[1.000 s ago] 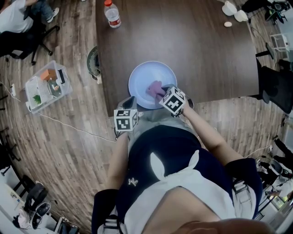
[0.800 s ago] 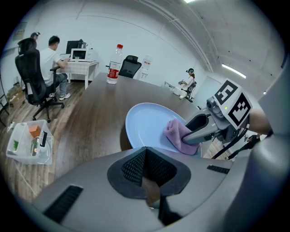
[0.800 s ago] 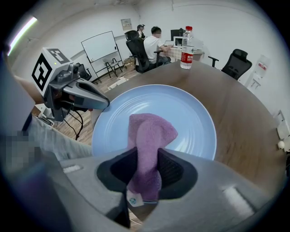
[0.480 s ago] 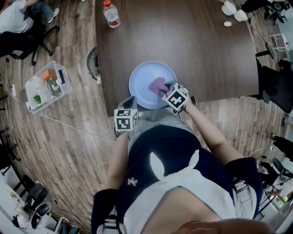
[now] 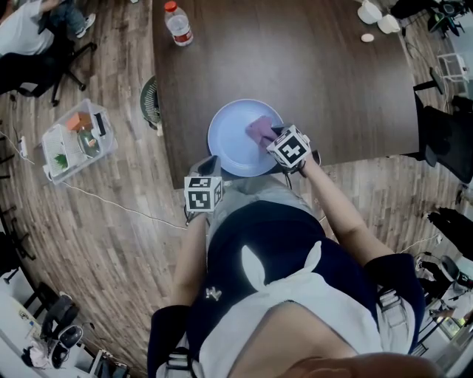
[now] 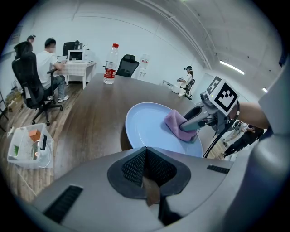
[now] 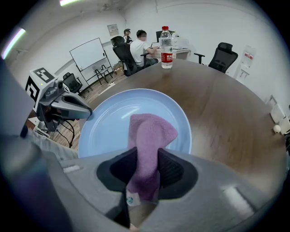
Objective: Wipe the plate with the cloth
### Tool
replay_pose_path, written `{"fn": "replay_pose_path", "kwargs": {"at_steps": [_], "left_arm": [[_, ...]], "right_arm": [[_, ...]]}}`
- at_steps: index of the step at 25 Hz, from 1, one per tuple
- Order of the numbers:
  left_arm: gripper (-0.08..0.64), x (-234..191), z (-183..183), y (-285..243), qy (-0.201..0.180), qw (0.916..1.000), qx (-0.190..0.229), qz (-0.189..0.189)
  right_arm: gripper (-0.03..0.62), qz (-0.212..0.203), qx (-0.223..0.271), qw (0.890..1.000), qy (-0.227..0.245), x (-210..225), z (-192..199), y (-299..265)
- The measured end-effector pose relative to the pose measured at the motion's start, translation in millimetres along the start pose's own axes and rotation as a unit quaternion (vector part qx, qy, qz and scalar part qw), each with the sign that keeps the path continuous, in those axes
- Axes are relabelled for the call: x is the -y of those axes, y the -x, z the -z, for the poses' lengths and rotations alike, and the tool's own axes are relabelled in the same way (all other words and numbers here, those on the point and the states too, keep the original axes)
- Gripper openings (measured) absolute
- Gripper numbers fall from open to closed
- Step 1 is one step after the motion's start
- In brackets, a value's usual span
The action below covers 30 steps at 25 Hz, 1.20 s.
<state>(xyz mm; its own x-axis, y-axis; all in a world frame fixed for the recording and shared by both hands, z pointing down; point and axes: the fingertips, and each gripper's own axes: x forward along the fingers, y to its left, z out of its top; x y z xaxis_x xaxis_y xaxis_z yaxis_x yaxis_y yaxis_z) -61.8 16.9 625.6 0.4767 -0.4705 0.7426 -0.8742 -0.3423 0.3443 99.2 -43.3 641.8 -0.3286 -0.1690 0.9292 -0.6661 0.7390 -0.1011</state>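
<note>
A light blue plate (image 5: 230, 133) lies at the near edge of the dark brown table (image 5: 318, 81). A purple cloth (image 5: 260, 129) rests on its right half, and my right gripper (image 5: 269, 137) is shut on it. In the right gripper view the cloth (image 7: 147, 129) runs up between the pads onto the plate (image 7: 106, 122). My left gripper (image 5: 212, 165) sits at the plate's near left rim with its jaws together. The left gripper (image 7: 89, 113) ends right at the rim, and I cannot tell whether it touches. In the left gripper view the left gripper (image 6: 146, 152) hides the near rim of the plate (image 6: 145, 124).
A water bottle (image 5: 181, 22) stands at the table's far left corner. Small white items (image 5: 373, 15) lie at the far right. On the floor to the left are a clear bin (image 5: 77, 139) and a round dark object (image 5: 150, 100). Office chairs and seated people are around.
My right gripper has slid the cloth from the plate's middle toward its far right side and rolled a little. The left gripper has stayed in place.
</note>
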Motion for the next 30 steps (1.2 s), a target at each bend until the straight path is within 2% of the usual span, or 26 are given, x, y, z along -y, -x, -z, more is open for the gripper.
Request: {"fn": "replay_pose_path", "kwargs": {"at_steps": [4,12,30], "left_arm": [[0.005,1.6,-0.5,-0.1,-0.004,1.0,0.0,0.001],[0.005,3.9,-6.2,-2.8,-0.022,0.9997,0.002,0.0],[0.005,2.5,-5.3,-5.3,0.004,0.9999,0.012,0.005]], "right_arm": [[0.132,-0.016,0.007,1.0,-0.01,1.3,-5.6,3.4],[0.133,-0.01,0.013,0.999,-0.029,25.7,-8.9,0.9],[0.133,-0.034,0.013,0.998,-0.055,16.1,-8.1,-6.6]]}}
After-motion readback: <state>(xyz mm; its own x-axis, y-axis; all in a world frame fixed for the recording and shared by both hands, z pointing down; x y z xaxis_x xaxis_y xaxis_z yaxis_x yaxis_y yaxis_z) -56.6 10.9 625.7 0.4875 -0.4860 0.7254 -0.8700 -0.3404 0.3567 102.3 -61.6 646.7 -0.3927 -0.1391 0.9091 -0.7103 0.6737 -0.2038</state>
